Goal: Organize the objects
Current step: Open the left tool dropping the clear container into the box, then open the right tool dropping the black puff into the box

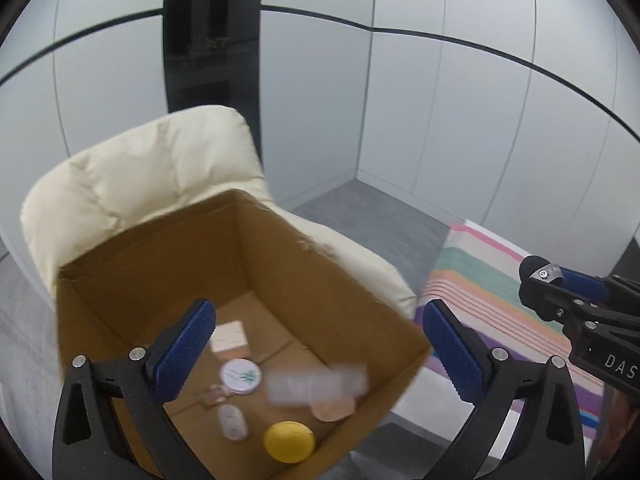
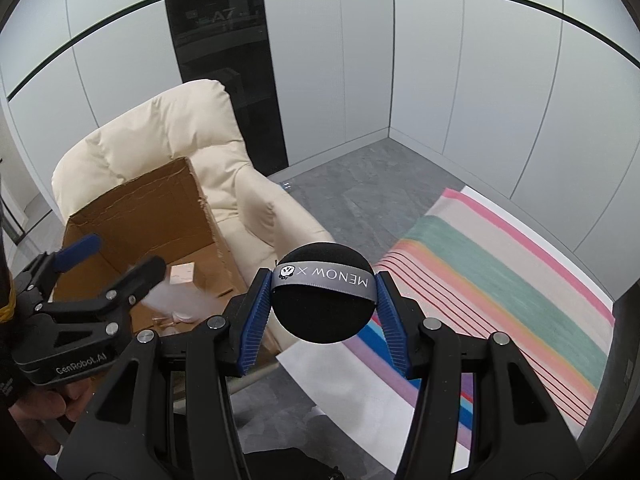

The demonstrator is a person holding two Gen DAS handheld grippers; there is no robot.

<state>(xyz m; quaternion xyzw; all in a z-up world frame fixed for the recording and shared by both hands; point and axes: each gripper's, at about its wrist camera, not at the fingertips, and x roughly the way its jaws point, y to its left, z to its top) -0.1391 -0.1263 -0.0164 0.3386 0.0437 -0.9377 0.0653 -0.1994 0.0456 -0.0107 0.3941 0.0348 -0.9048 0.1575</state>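
the cardboard box [image 1: 352, 288] on the armchair [image 2: 168, 128] already holds several small items, the left gripper [image 1: 316, 344] hangs spread and empty above it, while the right gripper [image 2: 324, 304] clamps a black puff [image 2: 324, 312] not yet boxed.

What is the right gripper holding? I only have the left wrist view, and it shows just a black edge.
Observer: A round black puff, pinched at its sides by the right gripper.
Operator: Any marking on it?
Observer: A grey ribbon across its top reads MENOW X.
Operator: Is it over the box?
Observer: No. The box sits off to its left on the chair; beyond the puff lie the chair's arm and the striped cloth.
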